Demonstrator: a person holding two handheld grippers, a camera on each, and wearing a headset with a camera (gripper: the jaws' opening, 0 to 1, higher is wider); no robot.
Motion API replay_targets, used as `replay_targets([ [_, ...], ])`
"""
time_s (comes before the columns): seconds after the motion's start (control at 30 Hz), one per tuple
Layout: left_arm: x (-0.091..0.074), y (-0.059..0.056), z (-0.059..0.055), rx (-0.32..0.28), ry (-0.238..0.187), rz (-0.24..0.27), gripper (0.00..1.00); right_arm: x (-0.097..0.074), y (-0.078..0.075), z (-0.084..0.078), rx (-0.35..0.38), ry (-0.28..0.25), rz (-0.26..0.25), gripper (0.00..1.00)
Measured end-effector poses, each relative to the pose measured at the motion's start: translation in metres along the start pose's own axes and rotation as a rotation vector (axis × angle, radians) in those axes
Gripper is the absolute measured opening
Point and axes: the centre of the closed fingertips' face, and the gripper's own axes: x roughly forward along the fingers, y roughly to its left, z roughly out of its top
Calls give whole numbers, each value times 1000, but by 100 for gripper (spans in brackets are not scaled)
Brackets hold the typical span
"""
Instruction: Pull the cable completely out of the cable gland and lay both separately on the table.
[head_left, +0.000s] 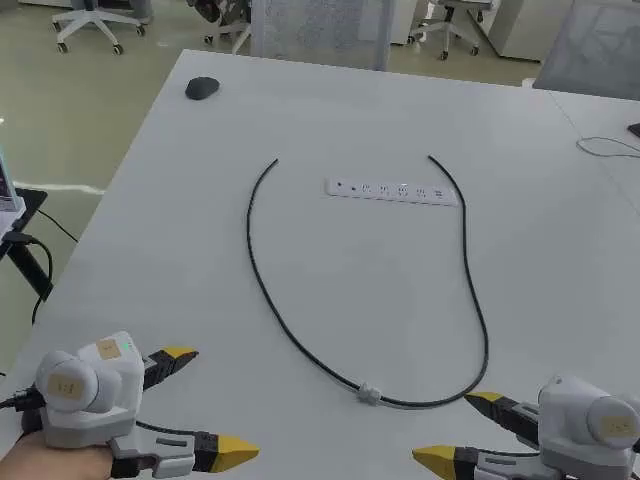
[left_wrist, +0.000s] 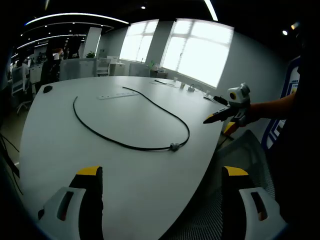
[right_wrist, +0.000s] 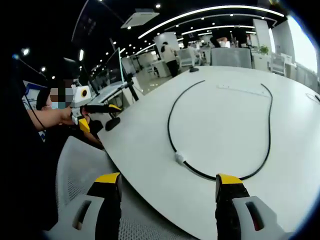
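A long black cable (head_left: 250, 240) lies in a wide U on the white table (head_left: 150, 250). A small grey cable gland (head_left: 368, 393) sits threaded on it at the bottom of the U. My left gripper (head_left: 212, 403) hovers open at the near left edge, well left of the gland. My right gripper (head_left: 455, 428) hovers open at the near right, a short way right of the gland. The left gripper view has the gland (left_wrist: 174, 147) ahead of its open gripper (left_wrist: 162, 172). The right gripper view has the gland (right_wrist: 179, 158) just beyond its open gripper (right_wrist: 167, 178). Nothing is between either pair of jaws.
A white power strip (head_left: 392, 191) lies between the cable's two free ends. A black mouse (head_left: 202, 88) rests at the far left corner. A grey mesh chair (right_wrist: 75, 170) stands at the near table edge. Office chairs stand beyond the table.
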Motion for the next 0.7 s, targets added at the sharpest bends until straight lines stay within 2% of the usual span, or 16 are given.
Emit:
replay_targets([
  [0.3,6,-1,4,15,0,-17,98,2,0,-1,-22,20,3,76],
  [0.7,12,-2,10,-6,-5,-1,98,7,-8,0,-30,37,29,75],
])
